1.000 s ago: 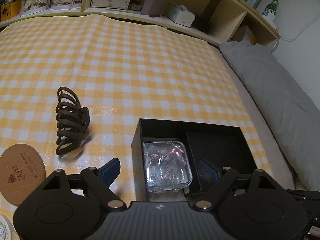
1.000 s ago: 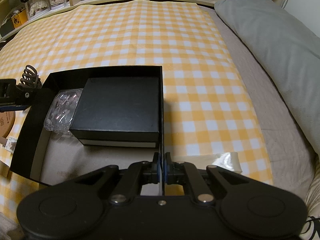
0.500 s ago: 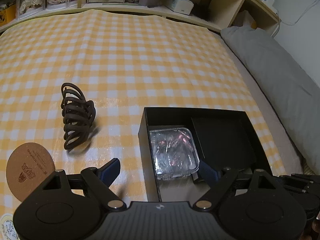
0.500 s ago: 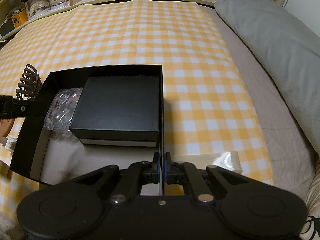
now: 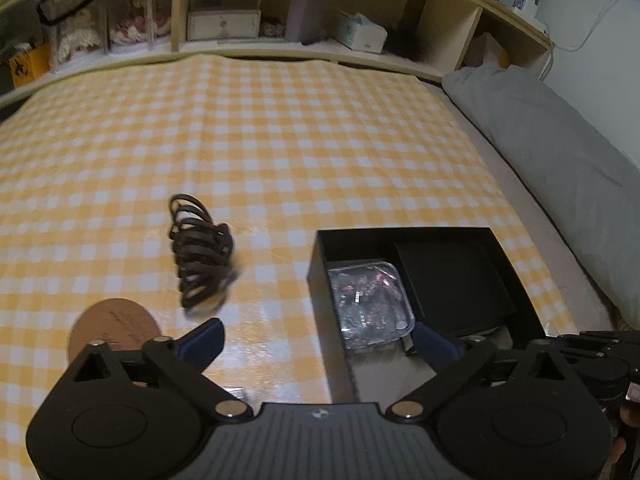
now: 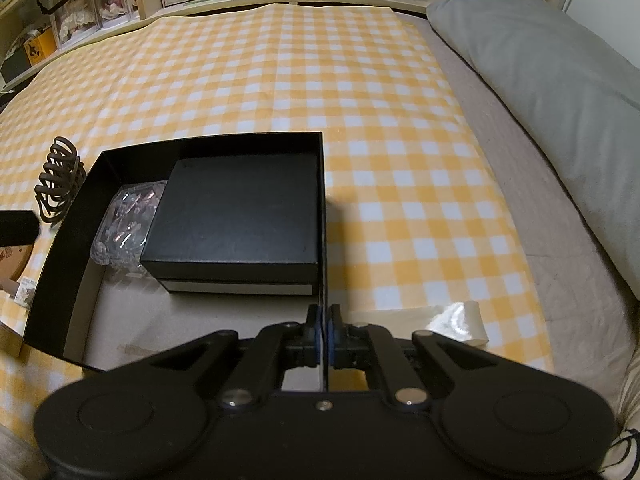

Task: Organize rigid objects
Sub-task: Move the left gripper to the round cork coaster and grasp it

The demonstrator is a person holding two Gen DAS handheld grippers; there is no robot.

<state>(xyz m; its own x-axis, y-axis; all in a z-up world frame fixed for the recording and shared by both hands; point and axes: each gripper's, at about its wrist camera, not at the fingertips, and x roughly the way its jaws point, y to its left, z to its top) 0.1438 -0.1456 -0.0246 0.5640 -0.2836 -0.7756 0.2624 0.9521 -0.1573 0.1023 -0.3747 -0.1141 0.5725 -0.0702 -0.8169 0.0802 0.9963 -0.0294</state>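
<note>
Yellow-and-white checked cloth [image 6: 360, 92] covers the bed, with a grey pillow [image 6: 540, 64] along one side and cluttered shelves [image 5: 280, 28] behind. On the cloth sits an open black tray box [image 6: 68, 256]; inside it a smaller black lidded box [image 6: 240, 216] fills the right part and a clear plastic case [image 5: 370, 304] of small shiny pieces is wedged beside it at the left wall. The right gripper [image 6: 324, 336] is clamped on the tray's near right wall, apparently to steady it while things are loaded. The left gripper [image 5: 316, 340] hangs over the tray's left edge, its jaws opening with nothing pressed between them. A dark brown claw hair clip [image 5: 200, 252] and a round cork coaster [image 5: 114, 332] lie outside the tray to its left, probably next to go in.
</note>
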